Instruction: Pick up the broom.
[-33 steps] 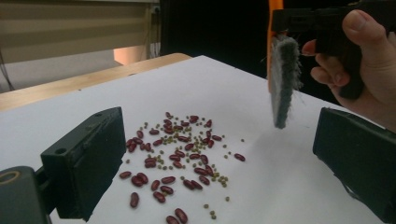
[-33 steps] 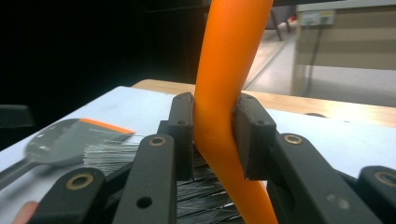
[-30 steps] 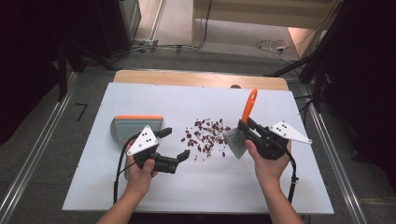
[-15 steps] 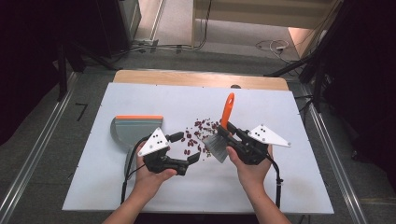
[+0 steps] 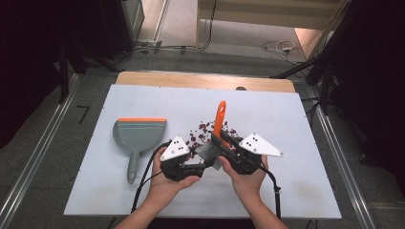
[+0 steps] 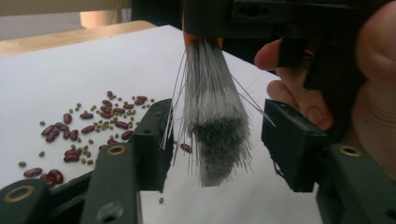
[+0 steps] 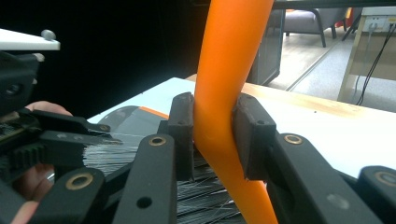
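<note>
Both my hands have drawn together: my right gripper (image 5: 220, 143) clamps the brush (image 5: 218, 119) handle, bristles hanging between my left gripper (image 5: 204, 168)'s just-narrowing, half-open jaws, beside scattered beans (image 6: 88, 126).

Table (image 5: 296, 119) brightly, evenly lit from above; surroundings dark; shadows soft; near gripper views blurred.

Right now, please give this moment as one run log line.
right gripper: shut on brush | left gripper: jaws closing around bristles, pads not pressing | beans: loose | dustpan: untouched
</note>
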The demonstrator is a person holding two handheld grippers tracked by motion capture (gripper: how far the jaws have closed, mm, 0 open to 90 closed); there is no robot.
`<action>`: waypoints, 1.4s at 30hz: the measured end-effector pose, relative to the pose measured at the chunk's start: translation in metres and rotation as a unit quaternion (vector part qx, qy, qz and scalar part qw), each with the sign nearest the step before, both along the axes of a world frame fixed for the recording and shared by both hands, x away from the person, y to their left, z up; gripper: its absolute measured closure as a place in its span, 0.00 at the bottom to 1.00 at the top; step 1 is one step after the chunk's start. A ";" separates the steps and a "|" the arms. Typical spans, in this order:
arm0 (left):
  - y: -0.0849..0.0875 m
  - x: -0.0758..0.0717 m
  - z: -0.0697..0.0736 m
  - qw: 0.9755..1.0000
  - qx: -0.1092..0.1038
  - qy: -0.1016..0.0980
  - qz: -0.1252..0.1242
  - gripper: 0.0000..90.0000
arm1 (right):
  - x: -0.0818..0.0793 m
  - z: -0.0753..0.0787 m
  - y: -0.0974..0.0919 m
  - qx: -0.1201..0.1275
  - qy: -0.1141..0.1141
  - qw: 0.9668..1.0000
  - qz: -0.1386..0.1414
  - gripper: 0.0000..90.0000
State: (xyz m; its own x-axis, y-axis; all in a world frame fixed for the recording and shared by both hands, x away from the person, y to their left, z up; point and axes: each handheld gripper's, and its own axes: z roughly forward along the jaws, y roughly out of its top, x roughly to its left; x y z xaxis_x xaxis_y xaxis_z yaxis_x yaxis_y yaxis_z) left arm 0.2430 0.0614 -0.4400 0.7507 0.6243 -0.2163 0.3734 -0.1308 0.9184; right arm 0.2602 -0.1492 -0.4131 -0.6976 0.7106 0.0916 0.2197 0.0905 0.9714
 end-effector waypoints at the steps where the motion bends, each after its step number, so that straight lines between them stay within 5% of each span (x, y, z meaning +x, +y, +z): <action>1: -0.001 0.000 -0.001 1.000 0.003 0.001 0.003 0.55 | 0.000 0.000 0.001 0.001 0.000 1.000 0.000 0.77; 14: -0.008 0.002 -0.007 1.000 0.012 0.019 0.018 0.91 | -0.004 -0.002 0.005 0.007 -0.001 1.000 -0.005 0.76; 22: -0.001 0.006 -0.009 1.000 0.015 0.022 0.001 0.96 | 0.000 -0.003 0.007 -0.007 0.001 1.000 0.010 0.71; 30: 0.014 0.012 -0.005 1.000 0.008 0.020 -0.017 0.96 | 0.009 0.003 -0.003 0.004 0.006 0.997 0.077 0.52; 37: 0.031 0.017 -0.002 0.998 0.004 0.009 -0.058 0.96 | 0.016 0.008 -0.019 0.000 0.012 0.992 0.125 0.48; 42: 0.041 0.020 -0.001 0.995 0.003 -0.001 -0.101 0.96 | 0.024 0.006 -0.027 -0.004 0.013 0.986 0.164 0.53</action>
